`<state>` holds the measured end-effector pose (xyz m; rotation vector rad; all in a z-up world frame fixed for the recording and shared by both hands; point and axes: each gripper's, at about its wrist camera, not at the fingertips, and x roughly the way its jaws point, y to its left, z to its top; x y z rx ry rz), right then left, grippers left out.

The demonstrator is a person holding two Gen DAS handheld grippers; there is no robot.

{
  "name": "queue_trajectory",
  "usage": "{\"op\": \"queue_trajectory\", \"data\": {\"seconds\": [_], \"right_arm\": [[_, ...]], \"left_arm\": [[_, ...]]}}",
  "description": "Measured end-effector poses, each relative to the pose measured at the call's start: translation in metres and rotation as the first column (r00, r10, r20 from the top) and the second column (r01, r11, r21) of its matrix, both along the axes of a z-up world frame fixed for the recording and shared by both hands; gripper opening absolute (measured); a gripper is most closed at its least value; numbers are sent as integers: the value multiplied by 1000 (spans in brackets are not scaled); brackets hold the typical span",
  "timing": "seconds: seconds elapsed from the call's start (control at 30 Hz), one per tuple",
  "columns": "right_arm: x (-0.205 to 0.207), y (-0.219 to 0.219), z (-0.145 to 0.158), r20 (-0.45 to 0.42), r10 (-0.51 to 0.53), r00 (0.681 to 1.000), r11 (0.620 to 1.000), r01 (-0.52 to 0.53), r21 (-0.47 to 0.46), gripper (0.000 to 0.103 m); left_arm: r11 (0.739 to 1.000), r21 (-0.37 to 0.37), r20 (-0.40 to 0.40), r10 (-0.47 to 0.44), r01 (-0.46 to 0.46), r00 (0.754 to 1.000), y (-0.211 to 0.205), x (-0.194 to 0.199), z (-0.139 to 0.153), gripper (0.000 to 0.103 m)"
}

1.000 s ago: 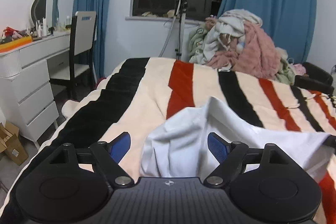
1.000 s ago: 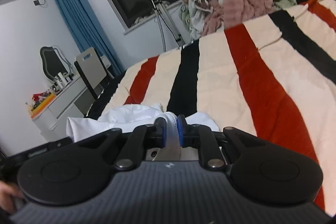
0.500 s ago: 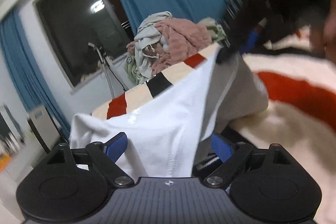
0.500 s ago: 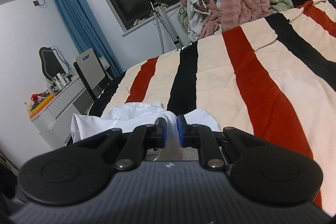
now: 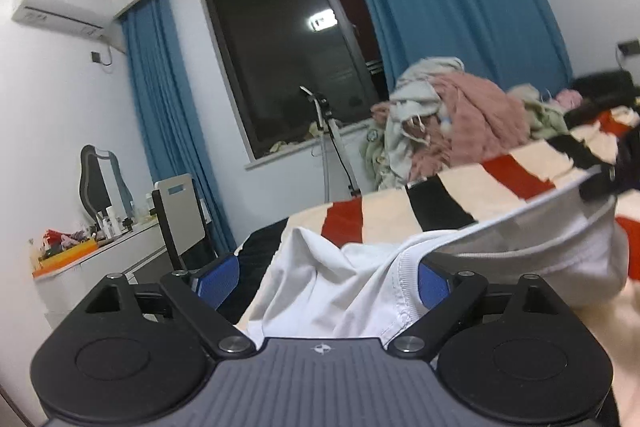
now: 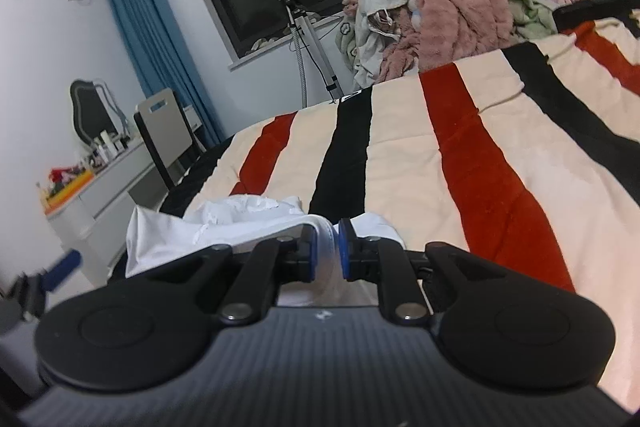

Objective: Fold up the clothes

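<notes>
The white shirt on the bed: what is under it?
Under the shirt lies the striped blanket, which shows all around it. The part of the blanket beneath the cloth is covered, so anything lying there cannot be seen.

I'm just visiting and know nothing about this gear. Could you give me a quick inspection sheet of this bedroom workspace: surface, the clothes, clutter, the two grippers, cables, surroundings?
Surface: bed with a striped blanket in cream, red and black.
Job's things: white shirt, crumpled at the near edge of the bed.
Clutter: heap of unfolded clothes at the far end of the bed.
Grippers: left gripper open, jaws just been opening, shirt cloth lying between them unclamped; right gripper shut on the white shirt.
Cables: short wire from a wall socket under the air conditioner.
Surroundings: dark window, blue curtains, white dresser with mirror, chair, tripod stand.
</notes>
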<state>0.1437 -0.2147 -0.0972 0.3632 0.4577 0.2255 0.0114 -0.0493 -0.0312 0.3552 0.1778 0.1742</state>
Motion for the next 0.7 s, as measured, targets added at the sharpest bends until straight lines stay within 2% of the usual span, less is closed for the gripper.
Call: {"op": "queue_trajectory", "data": {"seconds": [0.13, 0.23, 0.33, 0.43, 0.57, 0.7], "right_arm": [[-1, 21, -6, -37, 30, 999, 991, -35, -130, 16], [2, 37, -17, -117, 22, 993, 961, -53, -271, 15], [2, 33, -19, -108, -23, 994, 967, -6, -256, 15], [-8, 27, -7, 1, -71, 997, 972, 69, -226, 15], [-25, 22, 10, 144, -108, 984, 972, 135, -193, 15], [-41, 22, 24, 289, -119, 950, 967, 177, -184, 15]], "left_arm": [[999, -22, 37, -27, 28, 999, 4, -11, 12, 95], [998, -49, 0, -32, 32, 999, 12, -10, 17, 96], [997, -69, -30, -23, 21, 999, 19, -6, 15, 96], [996, -80, -36, -31, 28, 999, 20, -3, 11, 96], [997, -71, -59, -41, 37, 997, 15, 7, 3, 96], [987, -162, -75, -22, 10, 997, 25, 18, 3, 96]]}}
